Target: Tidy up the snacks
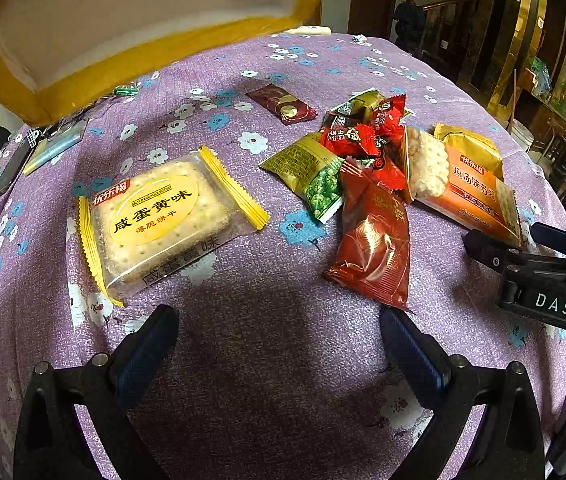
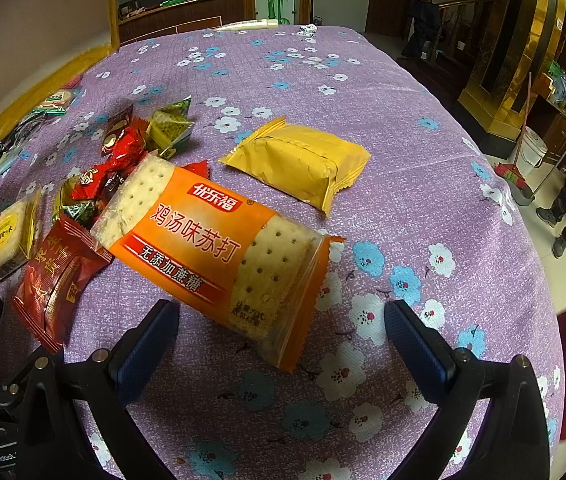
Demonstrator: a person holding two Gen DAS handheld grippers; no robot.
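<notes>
Both grippers, left (image 1: 279, 344) and right (image 2: 281, 340), are hovering wide open (holding nothing) over snacks lying on the table (image 2: 403, 128), an orange cracker pack (image 2: 219, 252) sitting nearest the right fingers (image 2: 415, 344).

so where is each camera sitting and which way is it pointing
Left wrist: rides the left tongs, looking forward over the purple floral tablecloth at the yellow biscuit pack and snack pile; its own open fingers show, the right tongs at the right edge.
Right wrist: rides the right tongs, facing the orange cracker pack; open fingers show.
Shared: orange cracker pack, yellow biscuit pack, dark red packet.
</notes>
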